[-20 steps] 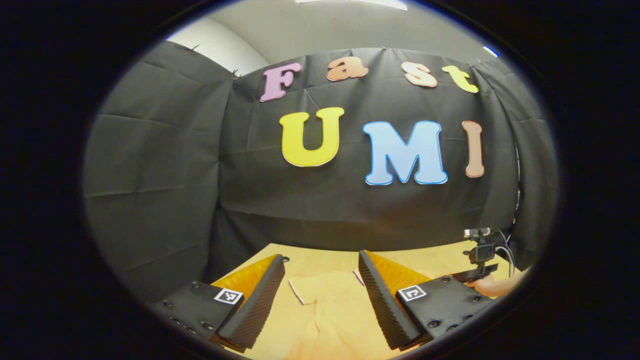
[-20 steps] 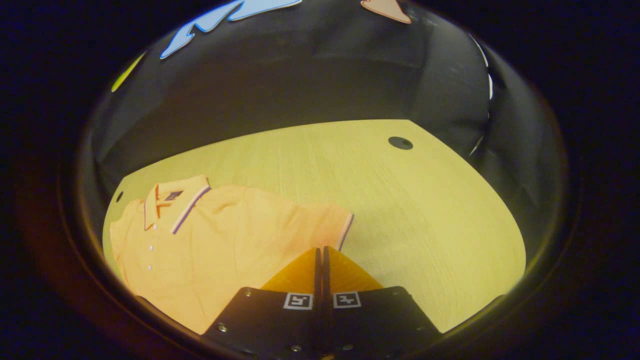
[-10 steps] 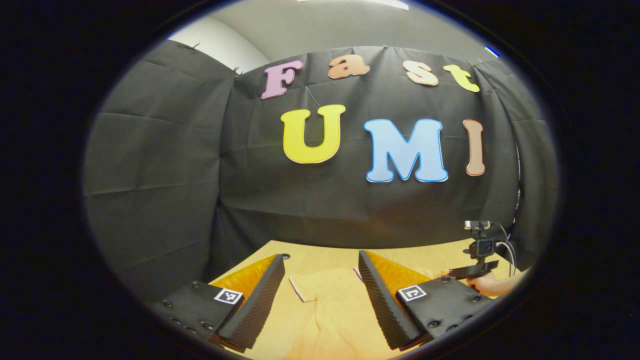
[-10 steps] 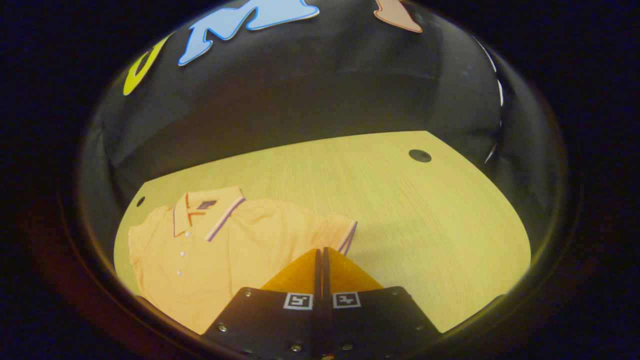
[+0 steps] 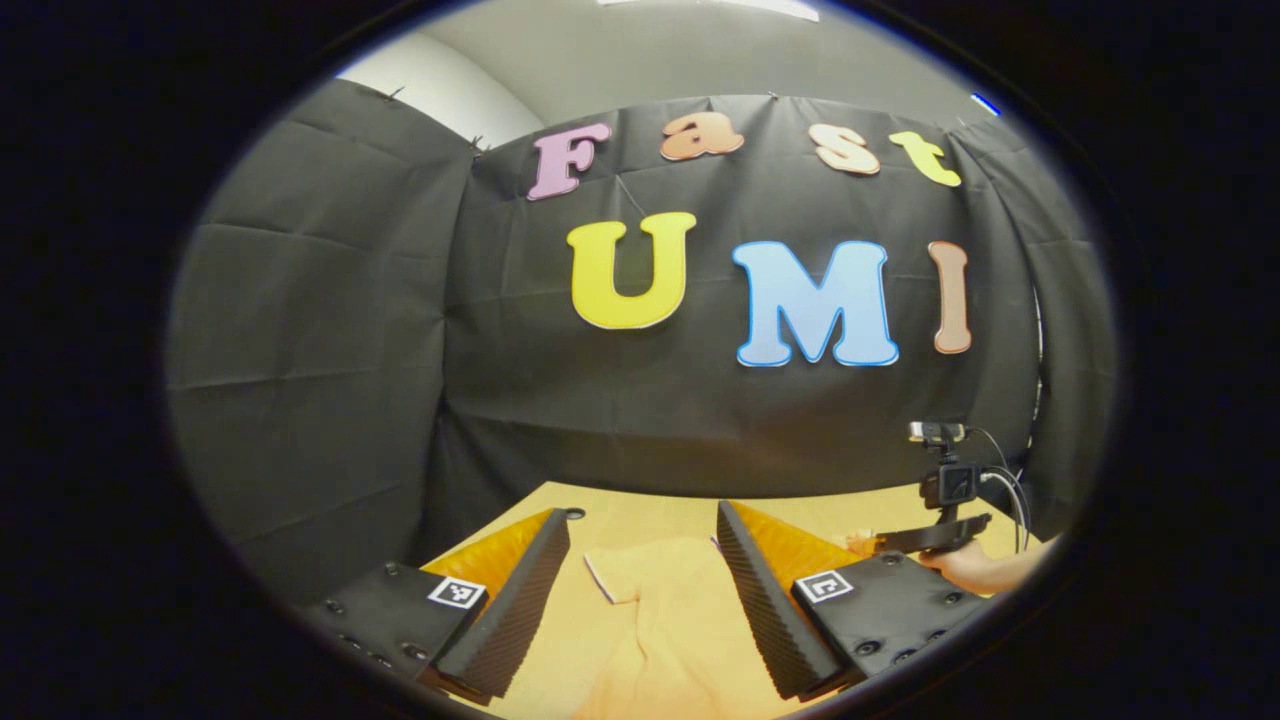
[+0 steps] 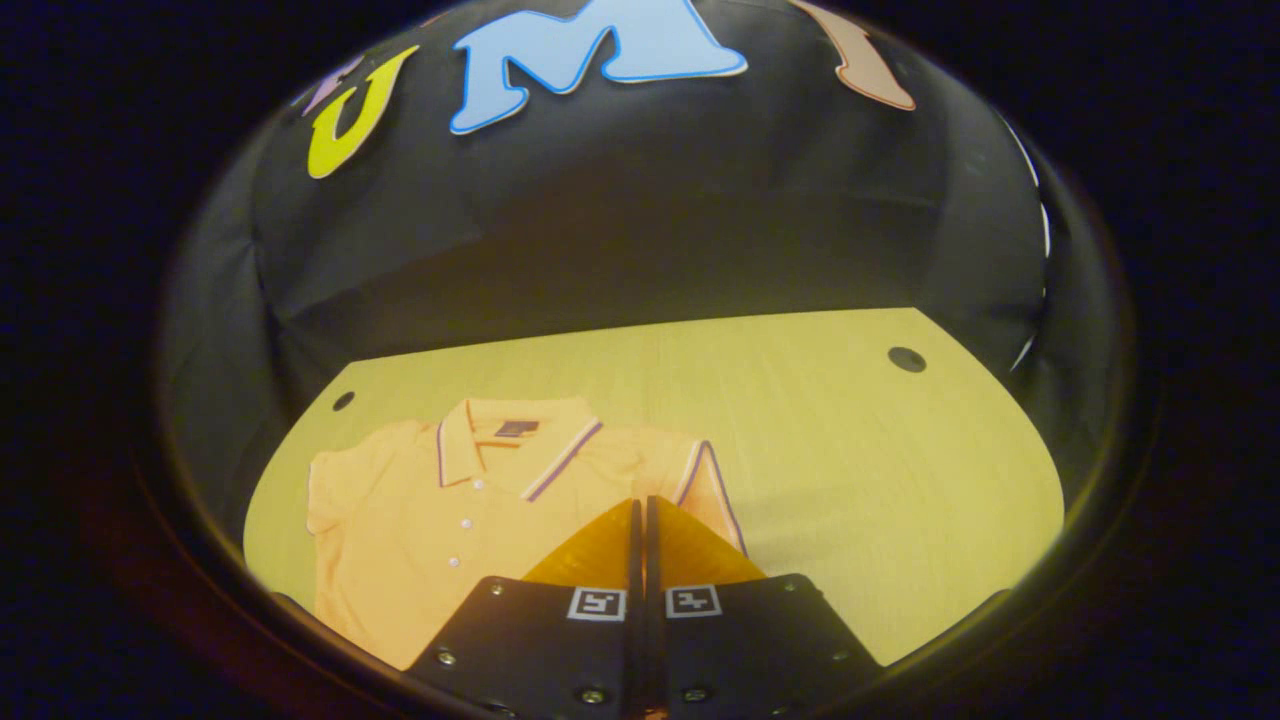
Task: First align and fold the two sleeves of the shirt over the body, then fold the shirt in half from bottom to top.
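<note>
Black cloth walls close off the booth on all sides behind a pale wooden table (image 6: pixel 860 460), which carries 2 small dark round holes near its far corners.

Orange short-sleeved polo shirt (image 6: pixel 430 530): lies flat on the table, front up, collar toward the far wall. Collar (image 6: pixel 510 445) and sleeve cuffs are trimmed with a thin dark-and-white stripe; a small dark label sits inside the neck, and 3 white buttons run down the placket. In the right gripper view the shirt occupies the left half of the table, with 1 sleeve (image 6: pixel 700 490) spread out just beyond the fingertips and the opposite sleeve (image 6: pixel 335 480) spread at the far left. Neither sleeve is folded over the body.

Right gripper (image 6: pixel 640 510): its 2 fingers are pressed together with no gap and nothing between them. The tips sit over the shirt's shoulder area beside the near sleeve; contact with the fabric cannot be confirmed.

Left gripper (image 5: pixel 640 525): fingers spread wide apart, holding nothing. Between them, in the left gripper view, the striped cuff of a shirt sleeve (image 5: pixel 650 575) lies flat on the table. The fingers are above it, not touching it.

At the right edge of the left gripper view, a person's hand (image 5: pixel 965 570) holds the other gripper's black handle, with a small camera (image 5: pixel 950 485) and cables mounted on top.
</note>
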Motion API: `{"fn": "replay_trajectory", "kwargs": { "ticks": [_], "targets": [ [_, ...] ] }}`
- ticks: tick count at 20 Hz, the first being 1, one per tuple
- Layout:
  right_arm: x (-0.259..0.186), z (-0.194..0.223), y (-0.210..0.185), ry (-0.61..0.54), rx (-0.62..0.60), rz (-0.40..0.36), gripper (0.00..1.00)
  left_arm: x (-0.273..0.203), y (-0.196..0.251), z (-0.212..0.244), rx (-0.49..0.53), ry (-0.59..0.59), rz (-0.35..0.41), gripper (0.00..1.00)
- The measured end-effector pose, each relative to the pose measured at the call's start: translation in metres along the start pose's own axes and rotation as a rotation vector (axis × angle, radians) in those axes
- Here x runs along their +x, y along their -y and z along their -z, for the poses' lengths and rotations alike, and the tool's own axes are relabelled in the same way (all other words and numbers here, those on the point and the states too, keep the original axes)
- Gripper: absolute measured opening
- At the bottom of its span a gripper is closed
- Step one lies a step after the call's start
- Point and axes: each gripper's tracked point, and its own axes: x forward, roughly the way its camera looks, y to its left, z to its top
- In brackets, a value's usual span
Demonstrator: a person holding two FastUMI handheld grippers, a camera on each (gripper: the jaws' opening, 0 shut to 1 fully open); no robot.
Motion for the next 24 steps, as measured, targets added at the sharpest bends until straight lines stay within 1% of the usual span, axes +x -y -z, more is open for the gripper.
{"fn": "replay_trajectory", "kwargs": {
  "ticks": [4, 7, 9, 10, 11, 12, 13, 15, 16, 17, 18, 19, 20, 21, 22, 24],
  "targets": [
    [0.007, 0.012, -0.029, -0.033, -0.068, -0.039, 0.0, -0.003, -0.01, 0.005, -0.006, -0.006, -0.017, 0.97],
    [0.011, 0.025, -0.038, -0.074, -0.09, -0.051, 0.0, 0.005, -0.018, 0.009, 0.0, -0.008, -0.022, 0.96],
    [0.011, 0.027, -0.041, -0.076, -0.105, -0.045, 0.01, 0.015, -0.023, 0.01, -0.008, -0.008, -0.014, 0.96],
    [0.01, 0.026, -0.042, -0.076, -0.107, -0.046, 0.06, 0.02, -0.025, 0.01, -0.013, -0.005, -0.005, 0.97],
    [0.01, 0.028, -0.043, -0.08, -0.106, -0.043, 0.03, 0.026, -0.027, 0.013, -0.016, -0.009, 0.004, 0.97],
    [0.008, 0.025, -0.043, -0.077, -0.105, -0.037, 0.12, 0.033, -0.029, 0.015, -0.02, -0.012, 0.016, 0.97],
    [0.005, 0.023, -0.043, -0.072, -0.105, -0.034, 0.06, 0.041, -0.03, 0.016, -0.024, -0.018, 0.031, 0.97],
    [-0.001, 0.02, -0.046, -0.059, -0.105, -0.033, 0.14, 0.056, -0.033, 0.021, -0.031, -0.025, 0.058, 0.97],
    [-0.005, 0.016, -0.044, -0.048, -0.113, -0.015, 0.26, 0.064, -0.036, 0.024, -0.033, -0.032, 0.071, 0.97],
    [-0.01, 0.013, -0.043, -0.036, -0.118, 0.001, 0.35, 0.073, -0.038, 0.029, -0.034, -0.034, 0.084, 0.97],
    [-0.016, 0.01, -0.045, -0.024, -0.119, 0.012, 0.52, 0.082, -0.041, 0.031, -0.028, -0.038, 0.099, 0.97],
    [-0.022, 0.007, -0.045, -0.012, -0.122, 0.03, 0.6, 0.094, -0.043, 0.036, -0.019, -0.041, 0.116, 0.97],
    [-0.028, 0.003, -0.045, 0.006, -0.125, 0.042, 0.79, 0.105, -0.045, 0.042, -0.009, -0.047, 0.132, 0.97],
    [-0.035, 0.001, -0.045, 0.02, -0.131, 0.062, 0.89, 0.116, -0.046, 0.048, -0.003, -0.055, 0.151, 0.97],
    [-0.044, -0.002, -0.045, 0.032, -0.133, 0.079, 0.98, 0.127, -0.047, 0.055, -0.001, -0.063, 0.17, 0.97],
    [-0.062, -0.008, -0.047, 0.059, -0.127, 0.108, 0.98, 0.151, -0.05, 0.07, -0.005, -0.082, 0.207, 0.97]
  ]
}}
